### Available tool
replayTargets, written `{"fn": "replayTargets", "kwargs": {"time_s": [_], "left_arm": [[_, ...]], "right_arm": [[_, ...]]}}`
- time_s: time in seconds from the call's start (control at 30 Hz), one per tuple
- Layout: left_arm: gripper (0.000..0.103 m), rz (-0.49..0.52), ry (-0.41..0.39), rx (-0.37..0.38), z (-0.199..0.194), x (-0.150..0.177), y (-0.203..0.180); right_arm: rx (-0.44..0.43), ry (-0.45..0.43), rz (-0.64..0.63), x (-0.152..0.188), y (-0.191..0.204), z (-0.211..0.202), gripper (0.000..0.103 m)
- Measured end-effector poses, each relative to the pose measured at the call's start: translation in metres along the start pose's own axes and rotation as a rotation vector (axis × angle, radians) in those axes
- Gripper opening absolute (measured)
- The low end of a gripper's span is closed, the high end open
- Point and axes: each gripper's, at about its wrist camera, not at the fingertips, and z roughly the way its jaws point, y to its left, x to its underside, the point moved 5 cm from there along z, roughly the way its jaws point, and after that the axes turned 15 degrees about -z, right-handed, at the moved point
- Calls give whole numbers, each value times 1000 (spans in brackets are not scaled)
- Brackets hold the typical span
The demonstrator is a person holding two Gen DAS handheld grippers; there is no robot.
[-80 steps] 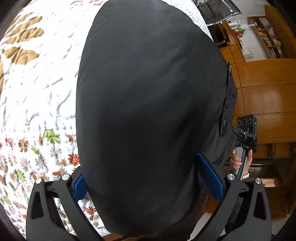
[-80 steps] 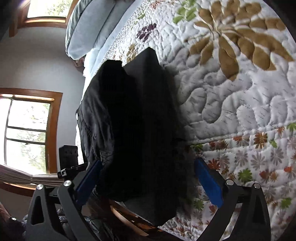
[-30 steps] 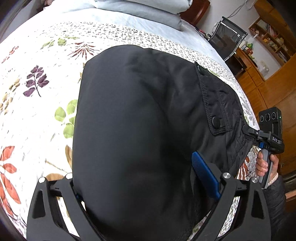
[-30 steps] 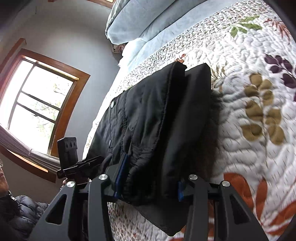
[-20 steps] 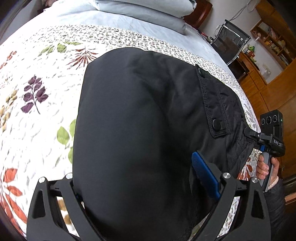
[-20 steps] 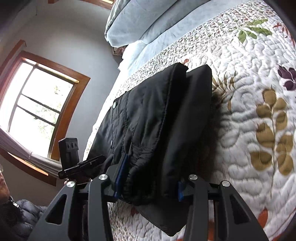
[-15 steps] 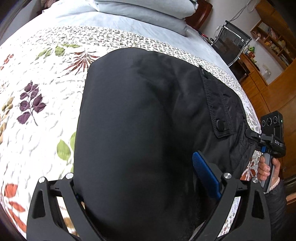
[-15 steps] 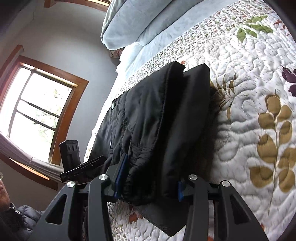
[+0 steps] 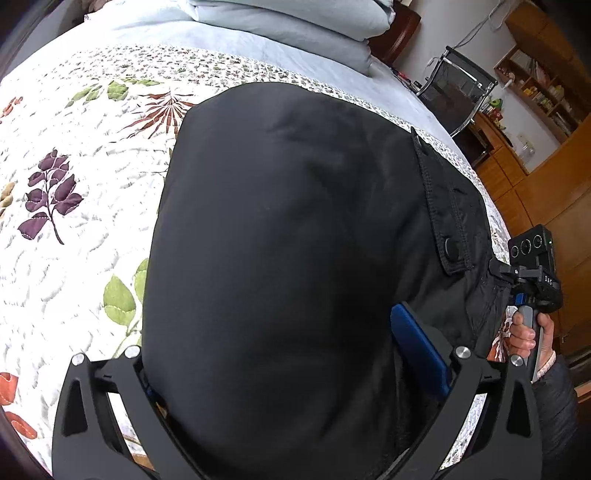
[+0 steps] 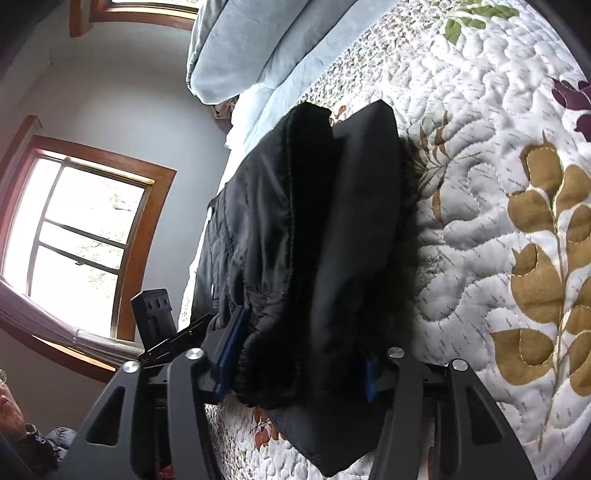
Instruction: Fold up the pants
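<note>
The black padded pants (image 9: 288,236) are folded into a thick stack, held between both grippers just above the quilted bed. My left gripper (image 9: 280,354) is shut on one end of the stack; its blue right pad (image 9: 417,339) shows, the left pad is hidden by cloth. A snap pocket flap (image 9: 447,221) lies on top at the right. My right gripper (image 10: 295,350) is shut on the other end of the pants (image 10: 317,240), layers bulging between the pads. The right gripper also shows in the left wrist view (image 9: 532,266).
The white quilt with leaf prints (image 9: 74,184) covers the bed (image 10: 498,203). Light blue pillows (image 9: 295,22) lie at the head. A window (image 10: 74,236), a chair (image 9: 458,92) and wooden cabinets (image 9: 546,177) stand around the bed.
Both grippers have carried the folded pants further up the bed toward the pillows. The right gripper closed on the stack early on; both grips are unchanged since.
</note>
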Motion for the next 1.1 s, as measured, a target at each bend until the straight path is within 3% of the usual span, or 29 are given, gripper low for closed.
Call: {"fn": "replayTargets", "kwargs": {"time_s": [0.07,0.13,0.2,0.37,0.6,0.77,0.9,1.1], "left_arm": [[101,-13,5,2,-2,1,2],[101,-32,4,-5,-8,3,8],[101,-37,-12,-25,-17,5,14],[101,-35,-73,-78,-46,18,28],[100,-39,-169,-164,-90,41,41],[100,-11,-203,-226,-118,62,41],[100,-9,-206,-214,-134,81,27],[100,-3,-215,-175,-159,105,3]], "right_arm": [[10,-6,0,-5,3,2,64],[41,-20,-14,-4,10,-4,79],[97,-26,-34,0,15,-15,84],[204,-56,-14,19,17,-46,87],[528,-120,-44,56,44,-97,88],[679,-133,-99,81,81,-106,90],[753,-138,-183,95,121,-99,91],[766,-160,-247,102,171,-82,92]]}}
